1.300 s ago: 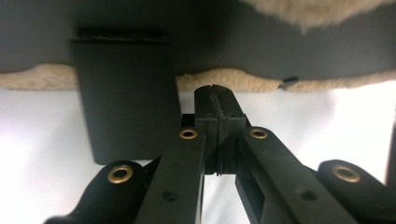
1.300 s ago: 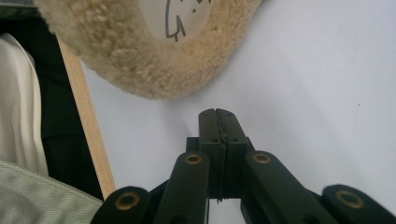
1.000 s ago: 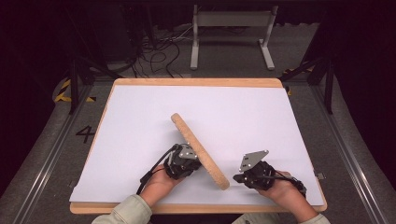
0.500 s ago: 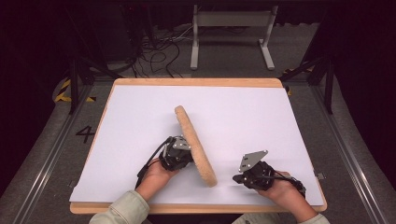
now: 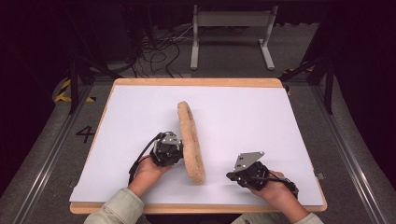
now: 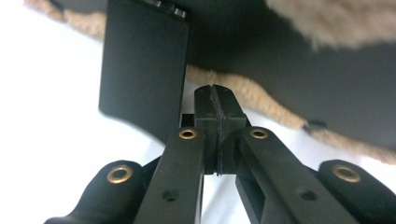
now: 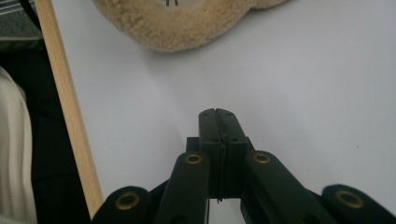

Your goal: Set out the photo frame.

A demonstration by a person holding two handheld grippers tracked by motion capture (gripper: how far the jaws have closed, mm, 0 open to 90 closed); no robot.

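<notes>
A tan fleecy ring-shaped pad (image 5: 190,140) stands on its edge on the white table top (image 5: 261,121), running from the middle toward the near side. My left gripper (image 5: 177,148) is shut and pressed against the pad's left face. In the left gripper view the shut left gripper (image 6: 215,88) points at the pad's dark inner side (image 6: 289,70), which has a fleecy rim, and a black block (image 6: 142,65) sits just beside the tips. My right gripper (image 5: 230,176) rests shut on the table right of the pad's near end, apart from it. The right gripper (image 7: 217,112) holds nothing, with the fleecy pad (image 7: 177,23) ahead.
The white sheet lies on a wooden board whose edge (image 7: 65,107) runs near the right hand. A light sleeve (image 7: 14,154) is beside it. Behind the table are cables (image 5: 154,46) and a grey metal stand (image 5: 233,28) on the floor.
The pad has swung: its near end moved left and its far end moved right and away. My left gripper moved left and away with it. The right gripper stayed put.
</notes>
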